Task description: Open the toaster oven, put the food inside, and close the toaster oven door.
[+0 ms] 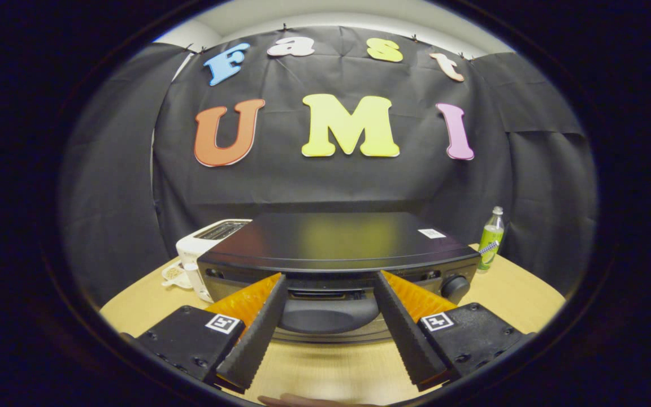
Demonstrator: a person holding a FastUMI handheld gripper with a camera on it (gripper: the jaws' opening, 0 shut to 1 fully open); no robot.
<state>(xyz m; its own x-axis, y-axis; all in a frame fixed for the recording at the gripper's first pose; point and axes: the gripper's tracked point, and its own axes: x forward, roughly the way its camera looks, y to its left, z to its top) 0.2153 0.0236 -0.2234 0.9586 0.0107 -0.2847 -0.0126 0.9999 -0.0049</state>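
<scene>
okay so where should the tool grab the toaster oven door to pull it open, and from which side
Probably the dark handle bulging out across the top of the toaster oven door, just below the lid edge. Come straight in from the front, where the tool sits open with the handle between its fingers. The handle is wide and runs sideways, so turning the tool to pinch it top and bottom may hold better.

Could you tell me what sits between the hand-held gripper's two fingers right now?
In the gripper view, the toaster oven's dark door handle lies between the open hand-held gripper's fingers.

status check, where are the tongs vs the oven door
Tongs open, tips flanking the door handle. Toaster oven door shut. Nothing in the way.
</scene>
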